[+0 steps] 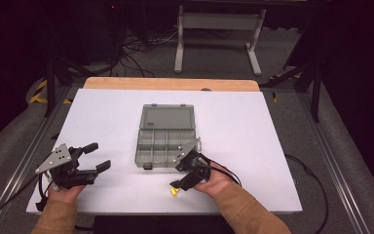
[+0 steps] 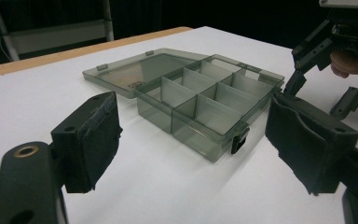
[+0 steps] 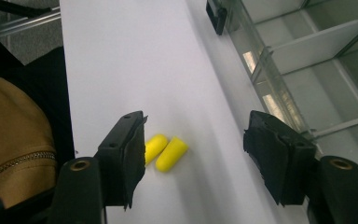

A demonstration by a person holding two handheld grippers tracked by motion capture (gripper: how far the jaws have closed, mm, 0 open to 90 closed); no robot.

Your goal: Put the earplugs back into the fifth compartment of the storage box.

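Smoky-grey plastic organiser box lies open mid-tabletop, its compartments bare. Two yellow earplugs lie outside it, between the right gripper's spread fingers; left gripper's fingers are spread too.

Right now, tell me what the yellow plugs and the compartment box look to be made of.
Yellow plugs: likely soft foam; matte, rounded bullet shapes, no gloss.
Compartment box: smoky translucent hard plastic, glossy; the table shows through its thin dividers and open lid, which catch highlights. Its black latch looks opaque plastic.
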